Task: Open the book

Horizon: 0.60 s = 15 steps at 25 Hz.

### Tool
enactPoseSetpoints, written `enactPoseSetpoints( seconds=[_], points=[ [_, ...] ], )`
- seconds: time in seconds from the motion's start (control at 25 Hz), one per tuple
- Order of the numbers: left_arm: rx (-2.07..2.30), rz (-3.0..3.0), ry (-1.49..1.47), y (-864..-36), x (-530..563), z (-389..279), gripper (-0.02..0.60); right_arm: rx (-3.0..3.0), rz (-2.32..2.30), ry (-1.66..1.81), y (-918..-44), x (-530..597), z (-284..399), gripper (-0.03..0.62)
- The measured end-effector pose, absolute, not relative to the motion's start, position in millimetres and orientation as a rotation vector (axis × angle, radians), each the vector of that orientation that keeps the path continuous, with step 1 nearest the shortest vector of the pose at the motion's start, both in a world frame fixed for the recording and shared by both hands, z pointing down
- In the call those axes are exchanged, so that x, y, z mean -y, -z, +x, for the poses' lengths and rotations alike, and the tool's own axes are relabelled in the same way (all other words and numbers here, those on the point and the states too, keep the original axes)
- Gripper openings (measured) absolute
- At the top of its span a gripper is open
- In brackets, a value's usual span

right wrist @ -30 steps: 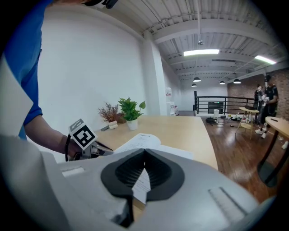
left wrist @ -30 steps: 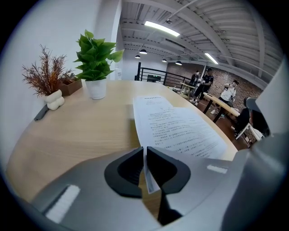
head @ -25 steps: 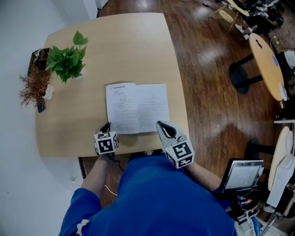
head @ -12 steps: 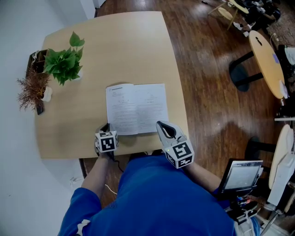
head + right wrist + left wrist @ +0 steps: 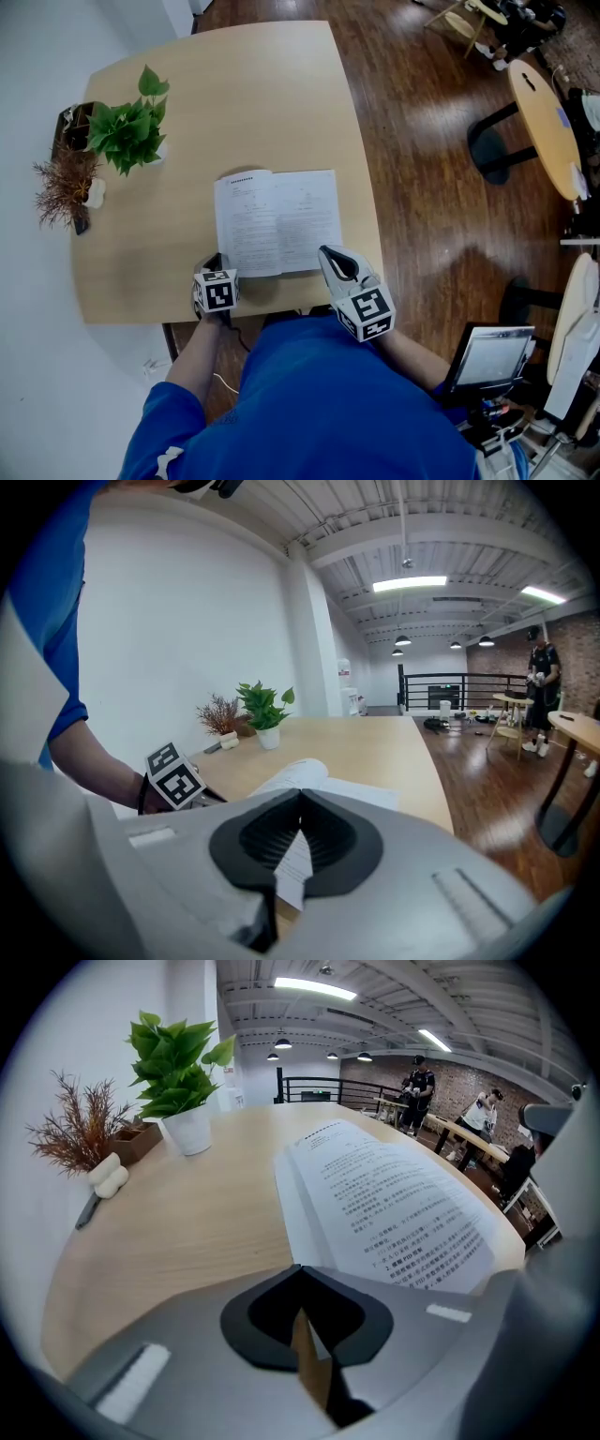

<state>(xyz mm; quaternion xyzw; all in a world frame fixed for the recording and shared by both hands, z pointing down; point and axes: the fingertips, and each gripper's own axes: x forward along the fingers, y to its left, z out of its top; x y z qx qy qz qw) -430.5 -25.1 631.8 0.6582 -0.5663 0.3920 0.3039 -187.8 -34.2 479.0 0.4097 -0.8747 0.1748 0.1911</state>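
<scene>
An open book [image 5: 278,221] lies flat on the wooden table [image 5: 262,103], its white printed pages facing up. My left gripper [image 5: 218,259] rests at the book's near left corner, jaws shut with nothing between them. In the left gripper view its tips [image 5: 298,1267] meet just short of the book [image 5: 394,1204]. My right gripper [image 5: 324,251] sits at the book's near right corner. Its jaws [image 5: 300,791] are shut too, and the book's pages [image 5: 291,778] show just beyond and below the tips. Neither gripper holds a page.
A green potted plant [image 5: 131,127] and a dried brown plant [image 5: 66,183] stand at the table's far left. The table's near edge runs just under both grippers. A round side table [image 5: 544,122] and a screen [image 5: 492,356] stand on the wood floor to the right.
The left gripper's marker cube has rolled slightly in place. The book and the right gripper have not moved.
</scene>
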Motion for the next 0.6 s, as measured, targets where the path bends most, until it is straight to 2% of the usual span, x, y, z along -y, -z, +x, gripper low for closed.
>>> enactPoseSetpoints(
  seconds=[0.6],
  points=[
    [1.636,1.713,-0.902,-619.7,20.9,-450.6,0.026,2.478,1.119,-0.478,-476.8,34.7,-193.0,0.003]
  ],
)
